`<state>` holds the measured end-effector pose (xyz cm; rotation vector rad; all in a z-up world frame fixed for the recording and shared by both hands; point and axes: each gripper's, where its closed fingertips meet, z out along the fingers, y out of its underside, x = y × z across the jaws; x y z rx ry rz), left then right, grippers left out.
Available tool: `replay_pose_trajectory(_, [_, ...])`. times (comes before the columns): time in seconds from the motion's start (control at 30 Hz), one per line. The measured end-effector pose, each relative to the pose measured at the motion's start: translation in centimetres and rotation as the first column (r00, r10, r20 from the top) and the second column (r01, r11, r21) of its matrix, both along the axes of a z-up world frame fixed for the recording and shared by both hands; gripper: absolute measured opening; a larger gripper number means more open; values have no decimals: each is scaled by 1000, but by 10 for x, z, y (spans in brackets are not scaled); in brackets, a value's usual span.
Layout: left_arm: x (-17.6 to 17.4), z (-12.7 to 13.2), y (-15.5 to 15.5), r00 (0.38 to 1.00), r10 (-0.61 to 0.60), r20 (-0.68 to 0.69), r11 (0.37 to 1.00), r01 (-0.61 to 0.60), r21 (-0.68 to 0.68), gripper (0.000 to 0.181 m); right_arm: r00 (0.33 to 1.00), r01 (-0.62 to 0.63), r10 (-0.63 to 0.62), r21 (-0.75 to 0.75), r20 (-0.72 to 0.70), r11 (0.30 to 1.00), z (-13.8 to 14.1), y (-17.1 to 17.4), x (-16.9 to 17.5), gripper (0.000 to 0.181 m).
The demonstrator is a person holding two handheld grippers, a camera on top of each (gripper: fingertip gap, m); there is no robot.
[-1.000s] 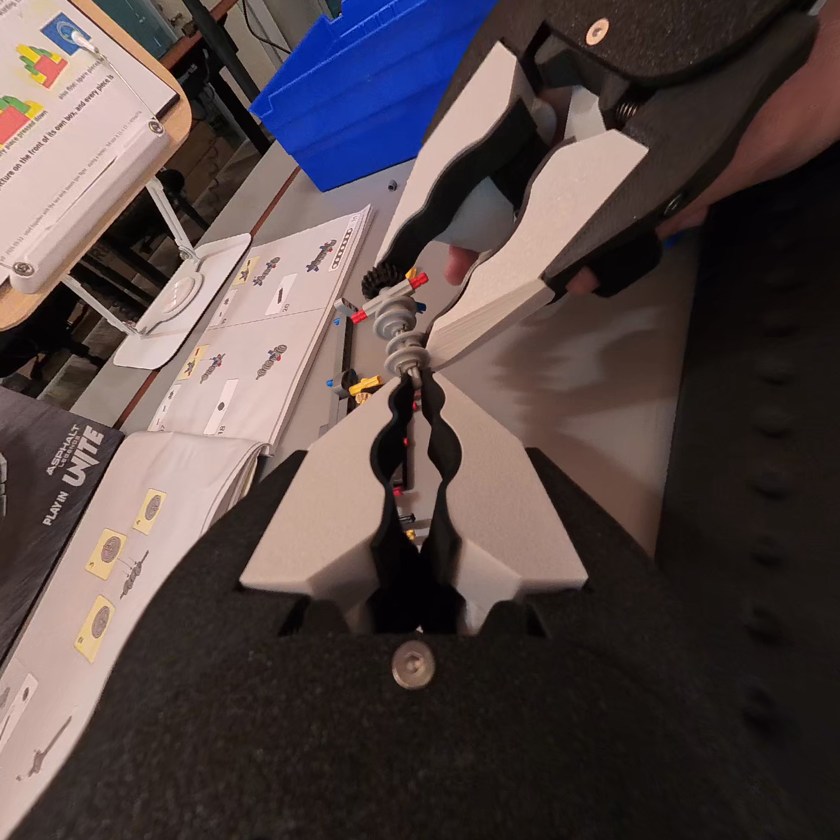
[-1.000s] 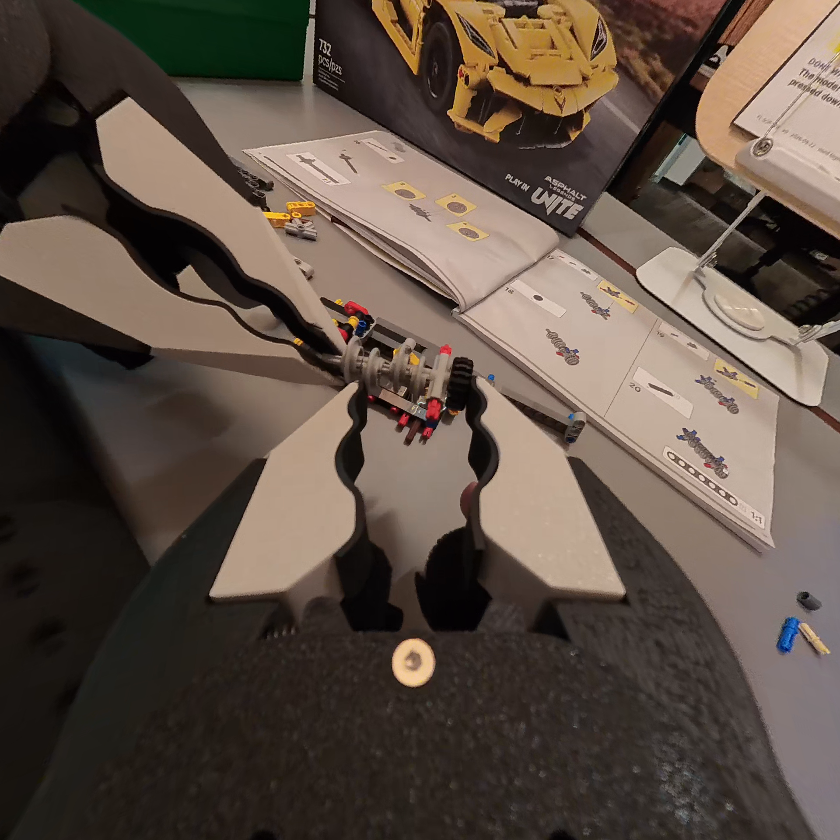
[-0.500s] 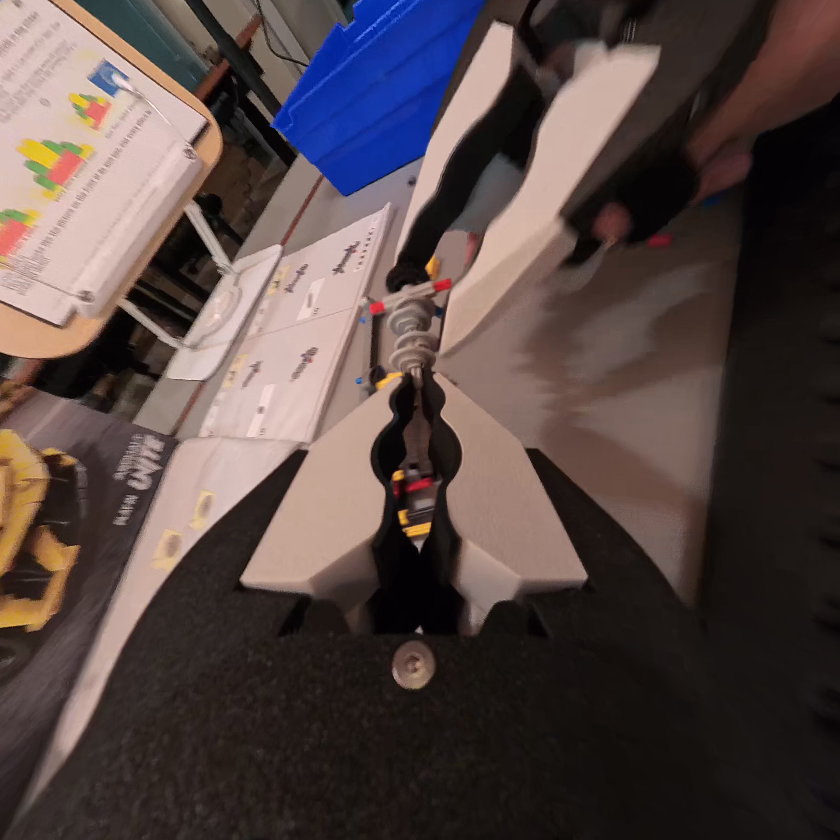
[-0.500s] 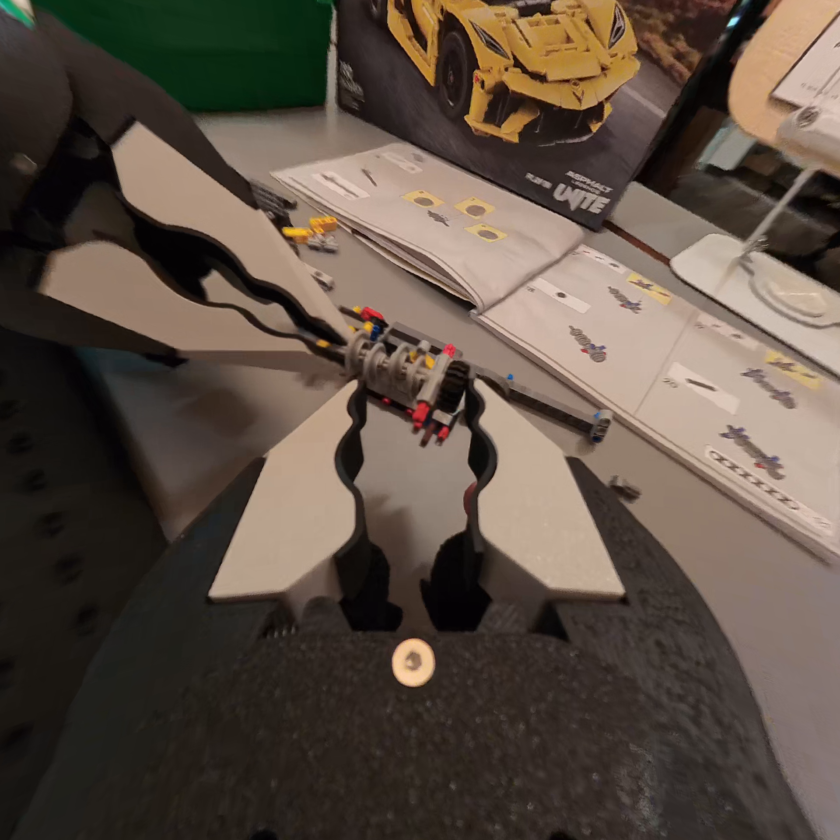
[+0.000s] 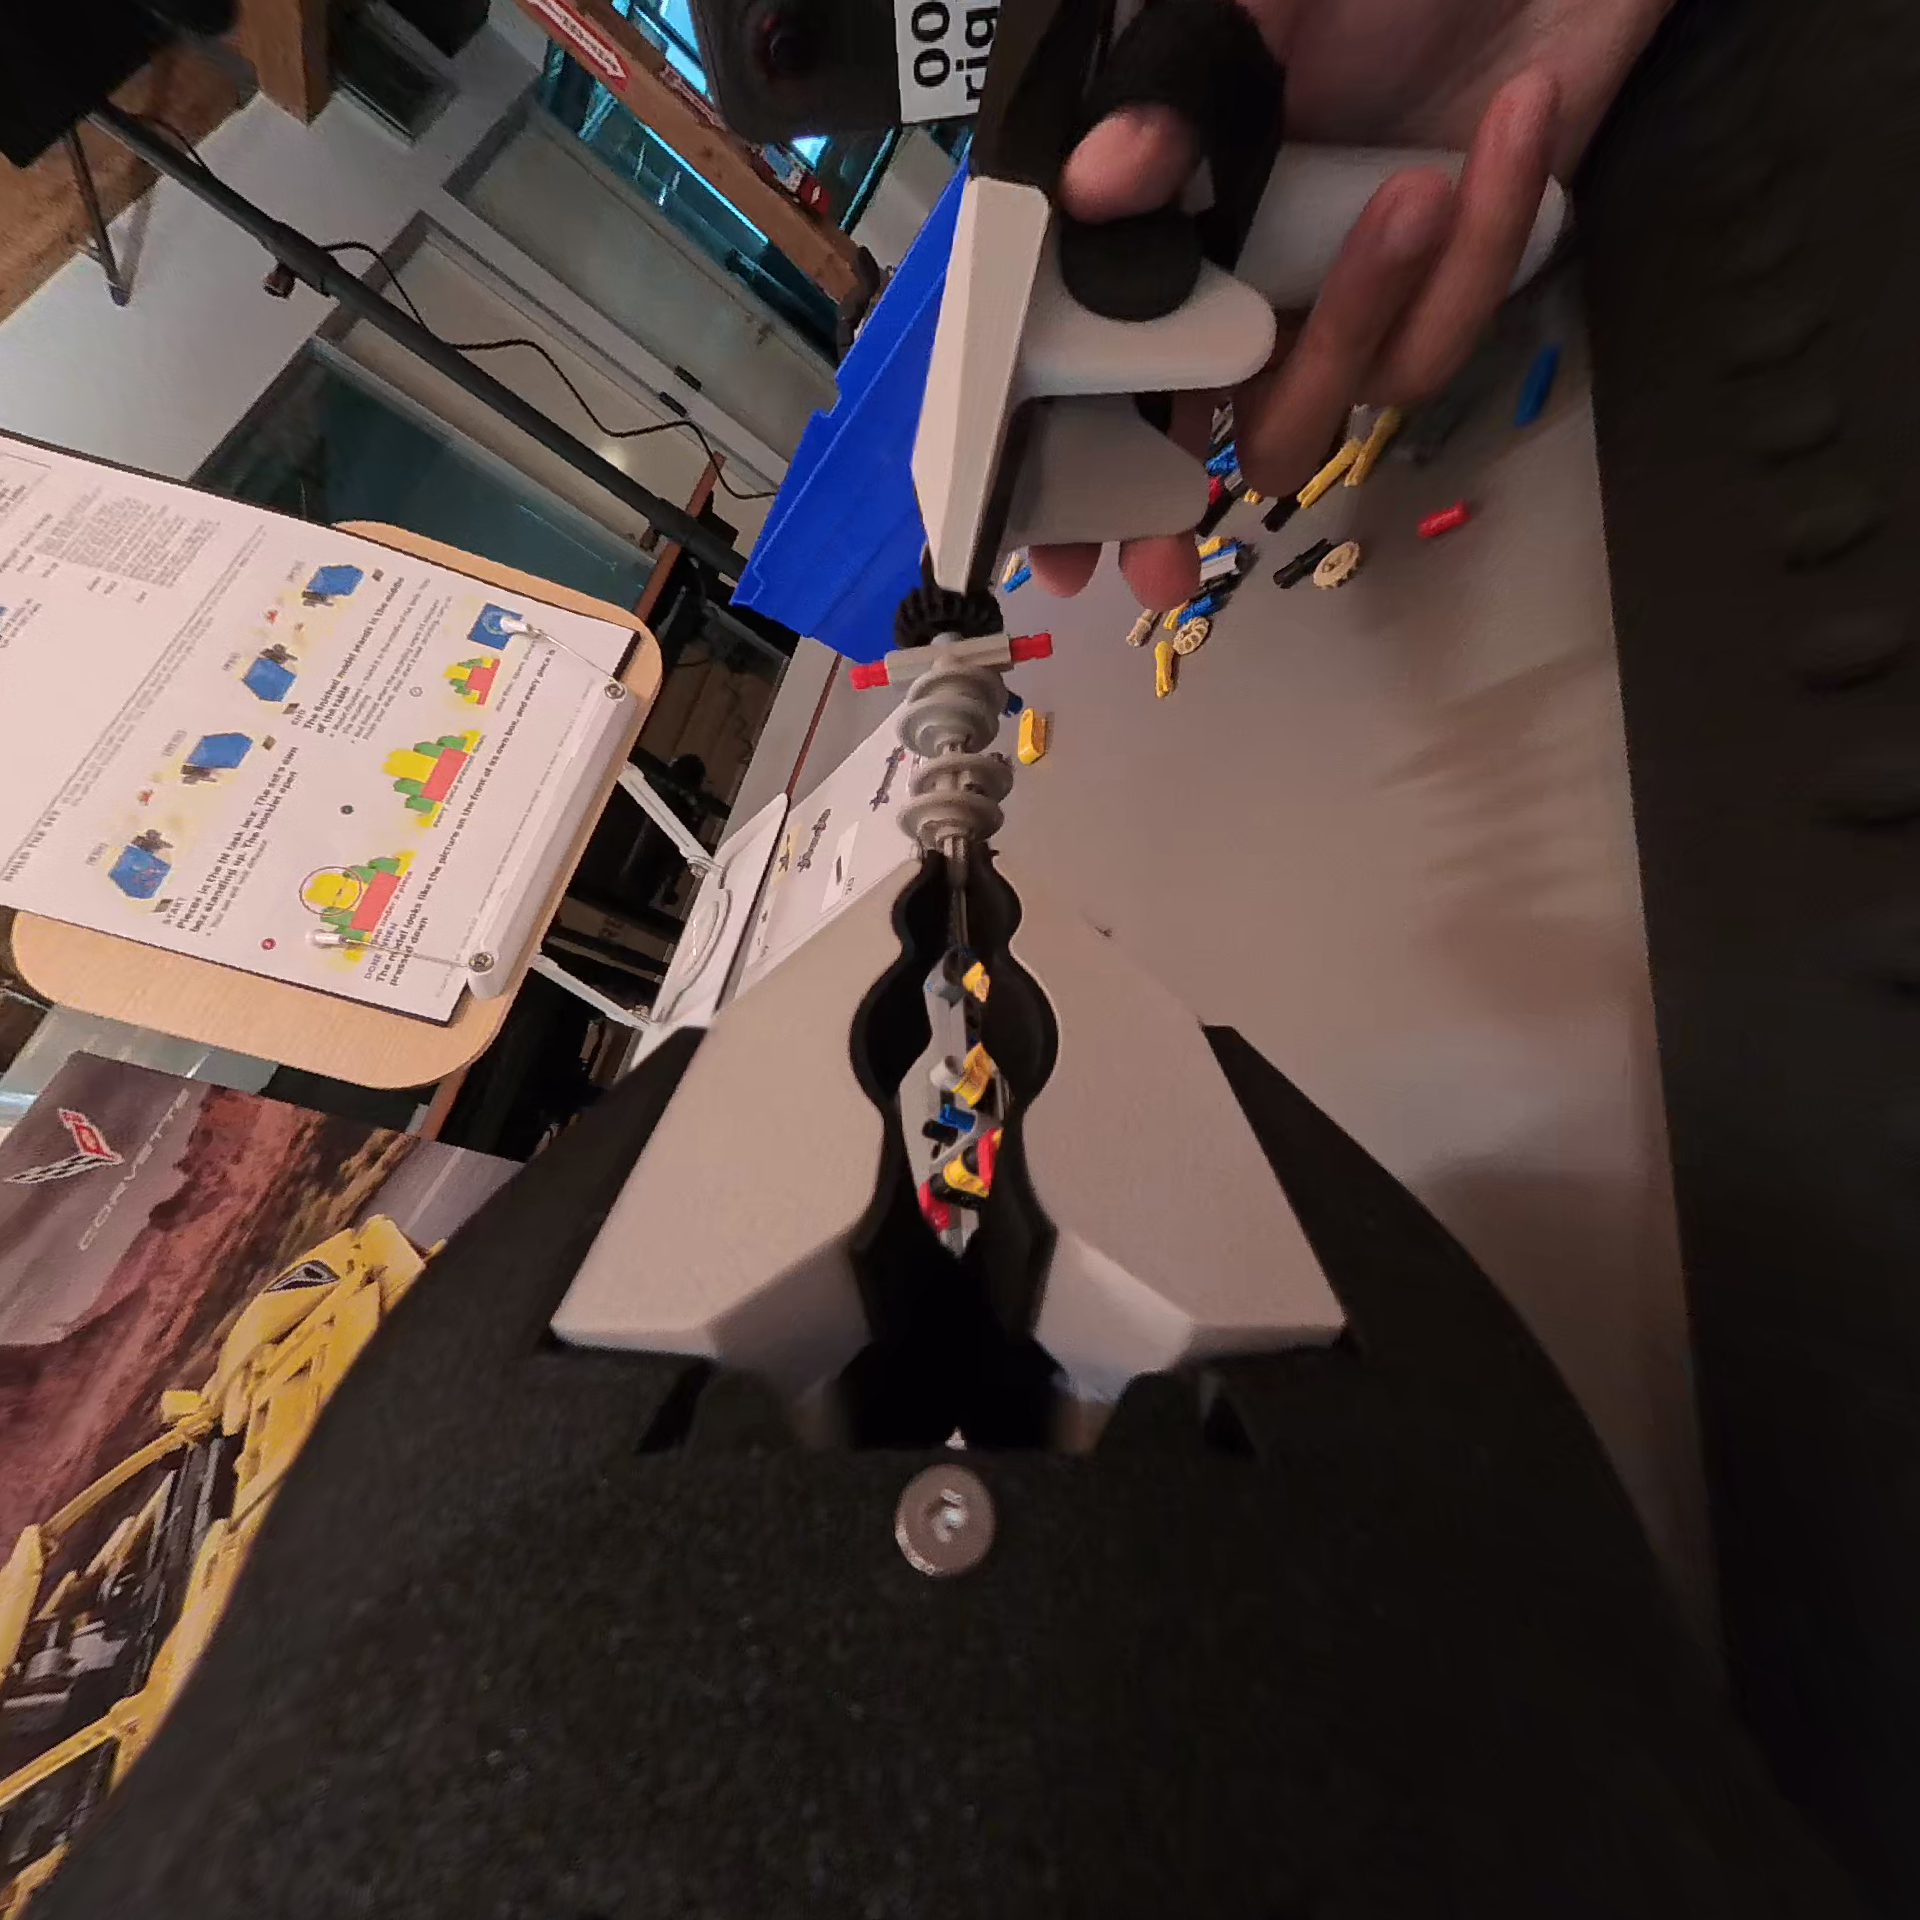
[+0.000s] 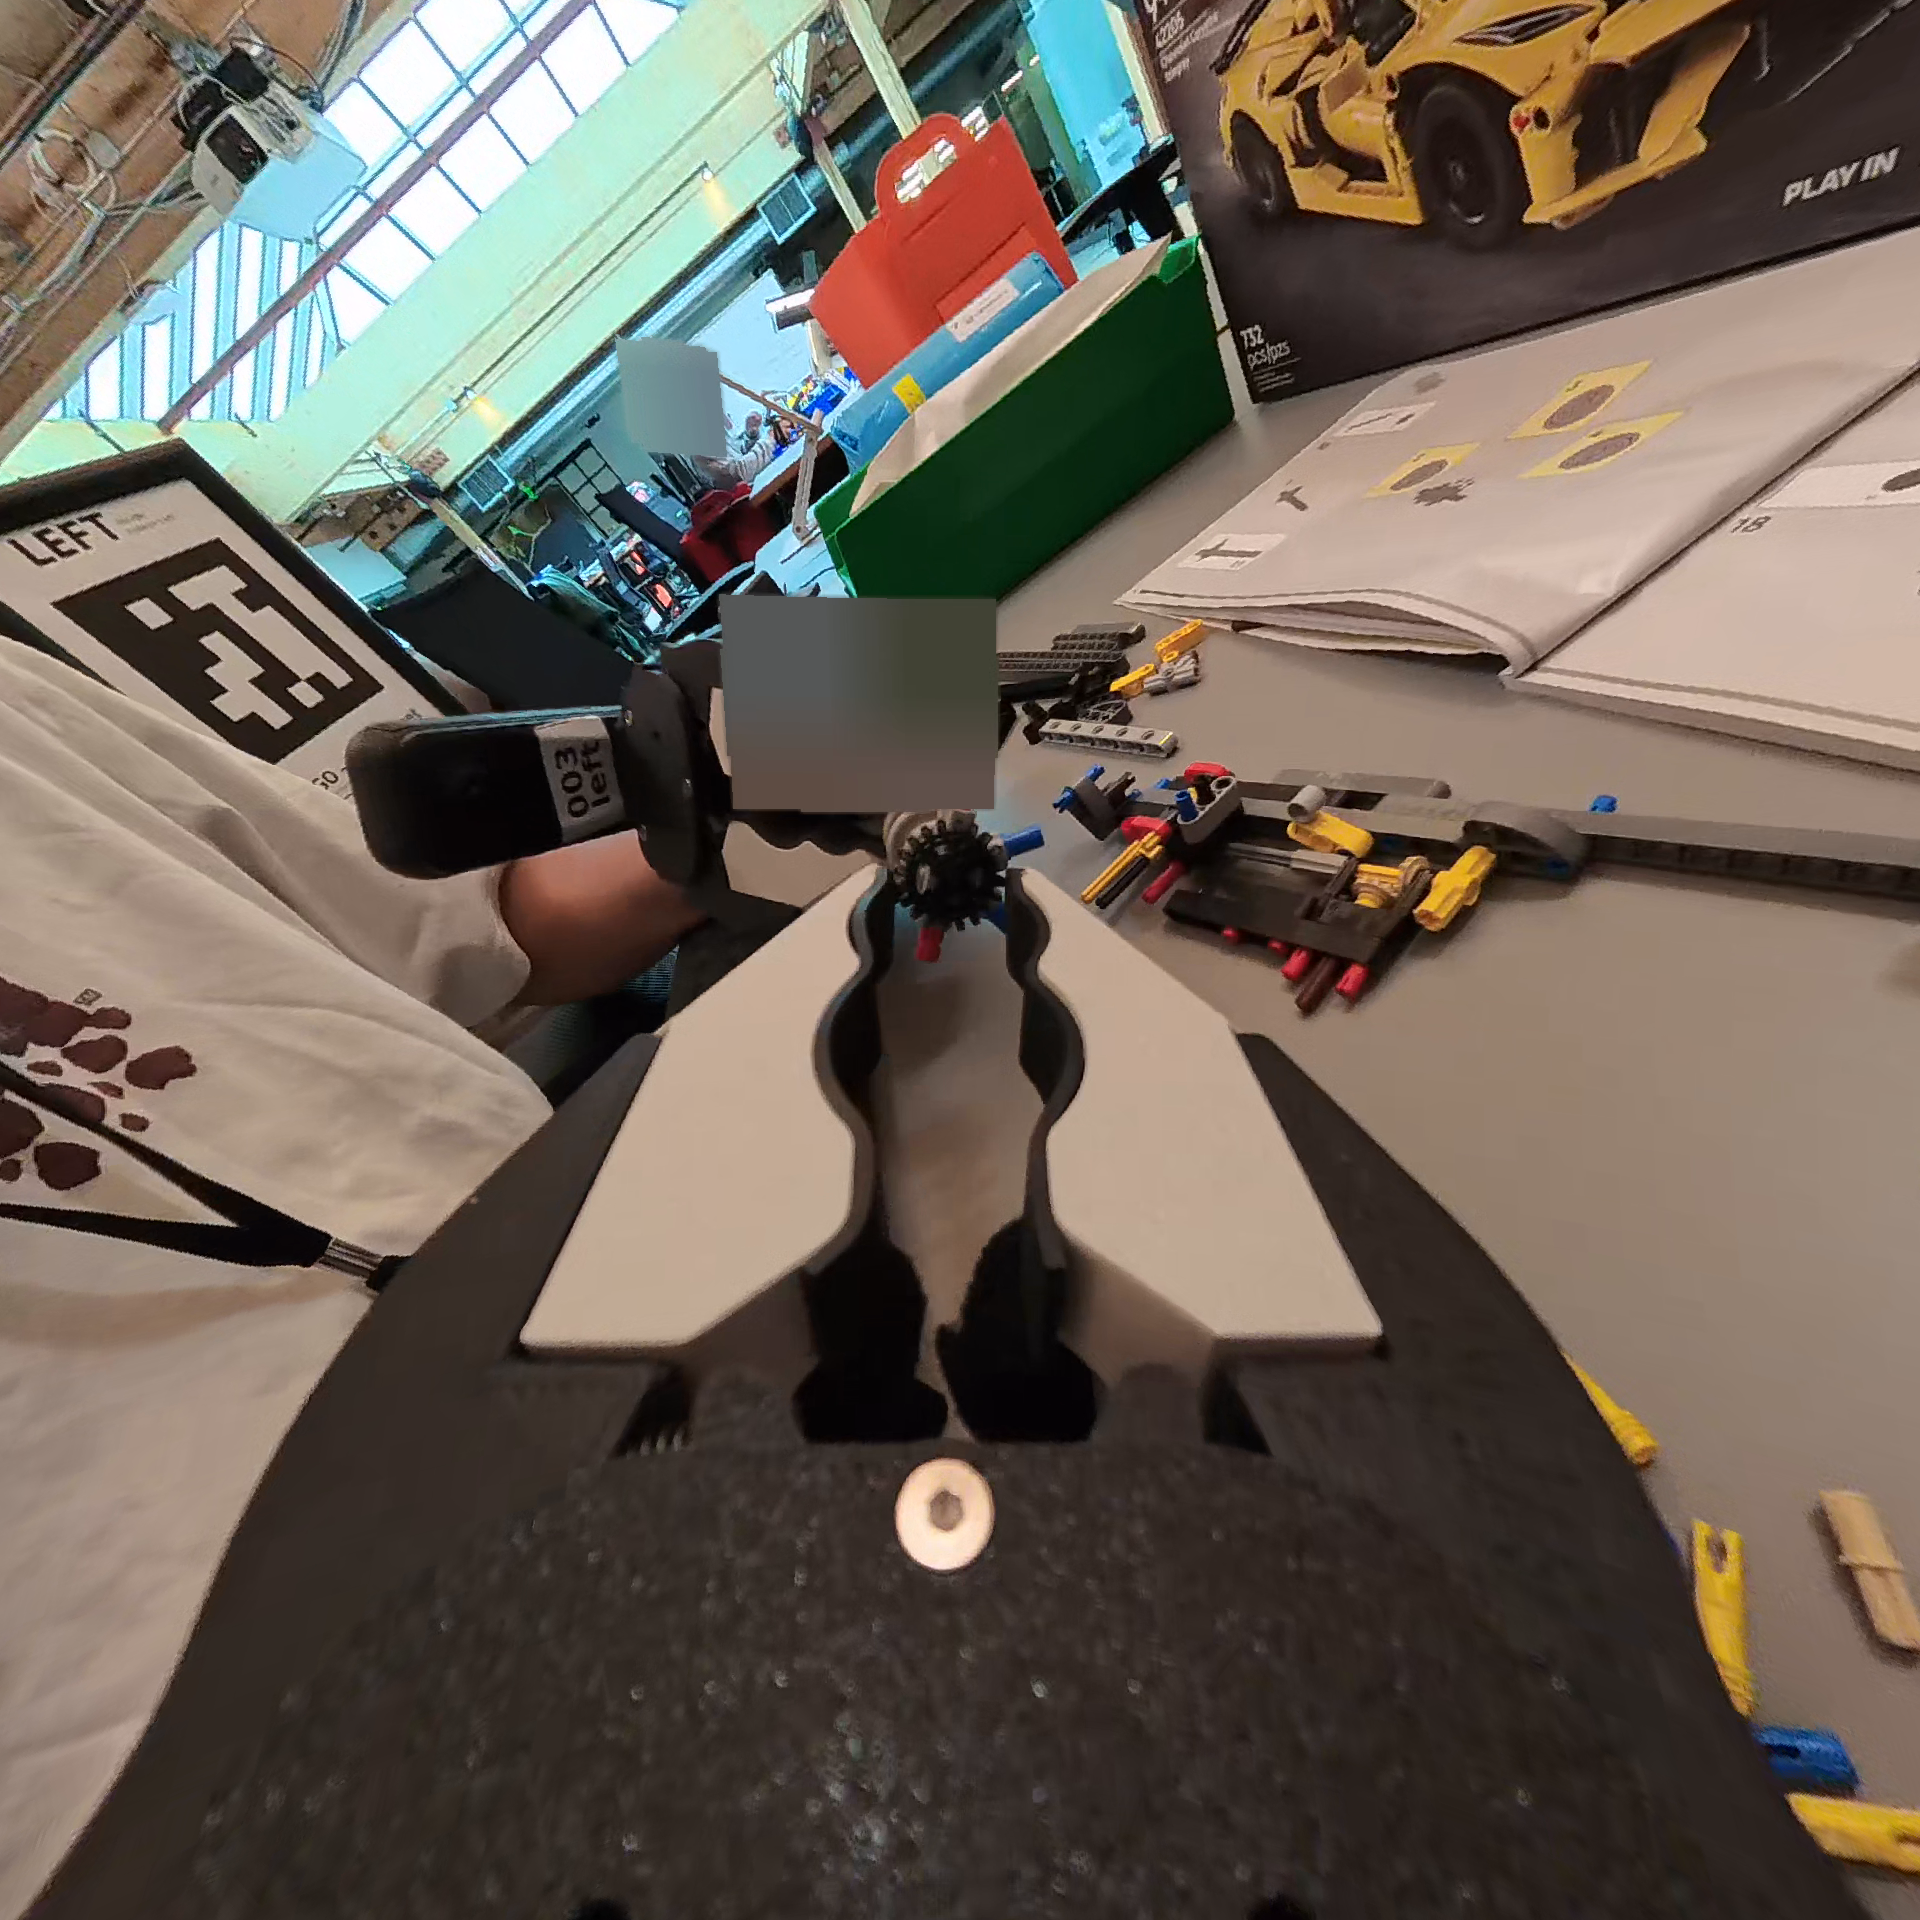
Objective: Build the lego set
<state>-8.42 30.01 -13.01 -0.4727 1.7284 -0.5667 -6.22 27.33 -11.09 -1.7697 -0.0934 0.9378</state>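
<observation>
gripping one axle assy (image 5: pixel 951 764): left gripper (image 5: pixel 954 883) clenched; right gripper (image 6: pixel 948 883) pinching its gear.

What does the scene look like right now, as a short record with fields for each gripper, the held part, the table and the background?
left gripper: shut on the axle end of the gear shaft assembly
right gripper: jaws around the black gear, apparently gripping it
gear shaft assembly: grey bushes, red pins, held between both grippers above the table
table: partly built chassis, open instruction booklet, loose pins
background: set box, green bin
</observation>
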Motion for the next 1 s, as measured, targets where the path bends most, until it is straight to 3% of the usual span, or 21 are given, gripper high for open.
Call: replay_pose_trajectory(1.0, [0,-9,-5,996,-8,-91,997,1,-74,1,999,-19,22,-65,43,998,-17,-1,-1,19])
